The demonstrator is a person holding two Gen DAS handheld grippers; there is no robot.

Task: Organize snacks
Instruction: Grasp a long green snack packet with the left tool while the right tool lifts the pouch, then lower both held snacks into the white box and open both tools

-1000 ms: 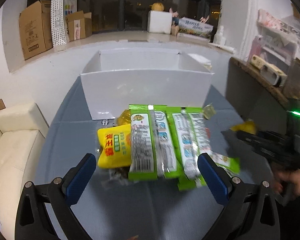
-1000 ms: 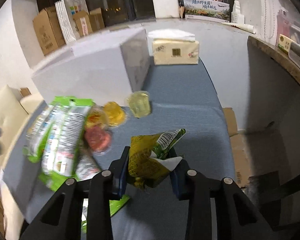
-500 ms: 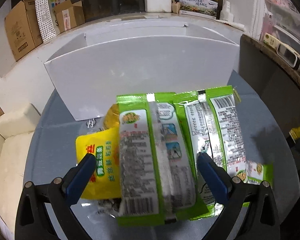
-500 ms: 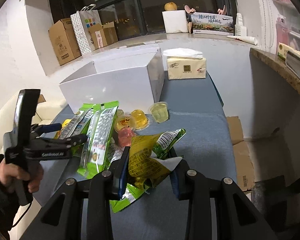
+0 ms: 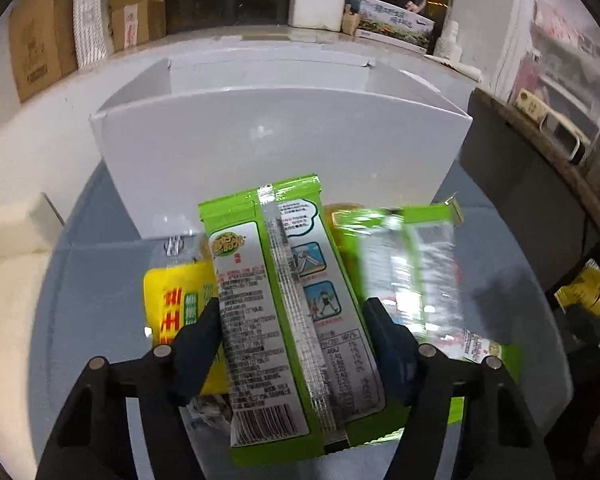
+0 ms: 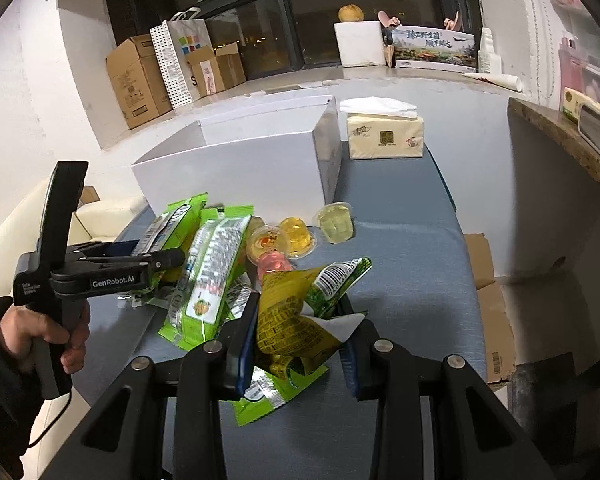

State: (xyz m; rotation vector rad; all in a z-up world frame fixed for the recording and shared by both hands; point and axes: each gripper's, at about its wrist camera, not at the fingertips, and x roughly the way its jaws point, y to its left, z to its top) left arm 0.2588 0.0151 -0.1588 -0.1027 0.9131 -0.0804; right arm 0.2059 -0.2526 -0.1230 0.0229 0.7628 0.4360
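My left gripper [image 5: 292, 340] is shut on a long green snack packet [image 5: 284, 312], back side up, held in front of the open white box [image 5: 284, 136]. A second green packet [image 5: 412, 276] lies to its right and a yellow pouch [image 5: 176, 304] to its left. My right gripper [image 6: 298, 332] is shut on a crumpled yellow-green snack bag [image 6: 296, 316] above the blue table. The right wrist view shows the left gripper [image 6: 148, 256] at the green packets [image 6: 212, 272], with several jelly cups [image 6: 296, 236] beside the white box [image 6: 244, 168].
A tissue pack [image 6: 384, 136] stands right of the white box. The blue table [image 6: 404, 280] ends at the right, with flattened cardboard [image 6: 488, 296] on the floor below. A cream sofa [image 5: 8, 280] is at the left. A wooden shelf [image 6: 560, 136] runs along the right.
My left gripper has closed on the nearest green packet and lifted it a little. The right gripper has risen and still holds its bag.
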